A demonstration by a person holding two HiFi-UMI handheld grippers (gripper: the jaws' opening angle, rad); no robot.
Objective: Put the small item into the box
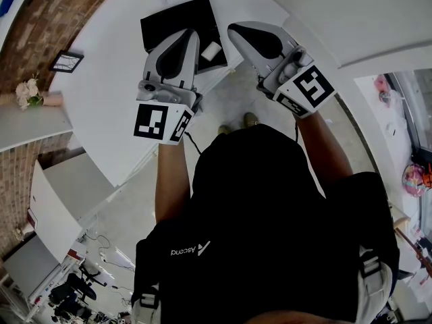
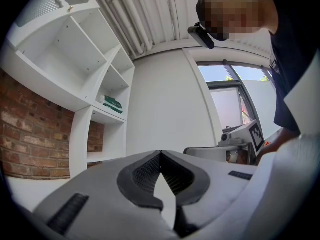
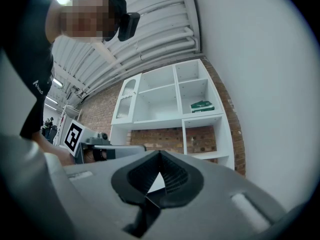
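A black box [image 1: 170,20] lies flat on the white table [image 1: 101,113] at the top of the head view. A small white item [image 1: 212,50] shows over the box's near right part, between the two grippers; whether it rests in the box I cannot tell. My left gripper [image 1: 194,34] hovers over the box's near side, jaws meeting at the tip, nothing held. My right gripper [image 1: 233,30] hangs just right of the box, also shut and empty. In the left gripper view the left gripper [image 2: 160,152] is pressed closed; in the right gripper view the right gripper [image 3: 160,152] likewise.
A small picture frame [image 1: 66,61] lies on the table at left, with flowers [image 1: 28,90] on a ledge by the brick wall. A white shelf unit [image 3: 170,99] holds a green object [image 3: 202,105]. The table edge runs just under the grippers, with the person's shoes [image 1: 251,120] below.
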